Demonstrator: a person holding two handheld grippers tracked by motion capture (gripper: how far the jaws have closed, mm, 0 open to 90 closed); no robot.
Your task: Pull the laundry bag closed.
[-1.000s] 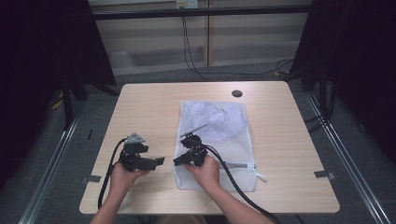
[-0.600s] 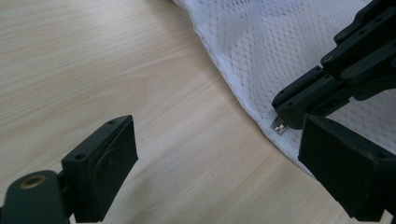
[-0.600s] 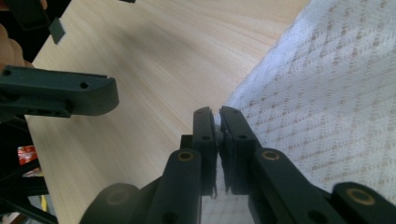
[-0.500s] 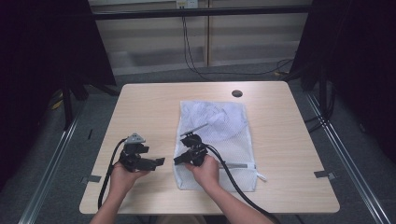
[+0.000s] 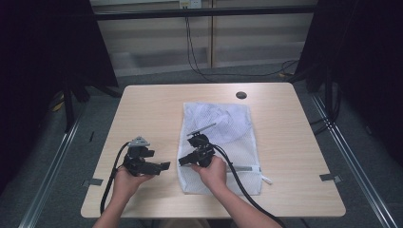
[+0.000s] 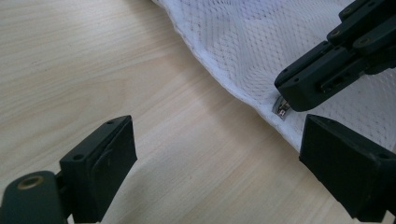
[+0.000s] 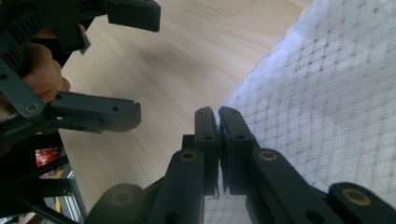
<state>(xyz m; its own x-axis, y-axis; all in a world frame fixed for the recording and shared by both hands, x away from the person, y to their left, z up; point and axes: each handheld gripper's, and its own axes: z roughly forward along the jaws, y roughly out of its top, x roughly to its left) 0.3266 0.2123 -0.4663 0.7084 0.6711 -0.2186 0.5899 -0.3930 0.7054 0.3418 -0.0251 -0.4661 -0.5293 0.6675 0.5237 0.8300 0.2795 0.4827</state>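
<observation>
Both grippers sit near the front of the wooden table (image 5: 152, 114), pointing toward each other, and the right gripper (image 5: 183, 161) has just been closing, its jaws now pressed together on the small metal zipper pull (image 6: 281, 110) at the left edge of the white mesh laundry bag (image 5: 223, 137). In the right gripper view the two black jaws meet right at the bag's hem. Just beside it, the left gripper (image 5: 166, 166) hangs with its jaws spread wide over bare wood, holding nothing, apart from the bag's edge. That bag lies flat on the right half of the table, its zipper (image 5: 247, 167) running along the end nearest the person, by the right hand (image 5: 211, 172).
</observation>
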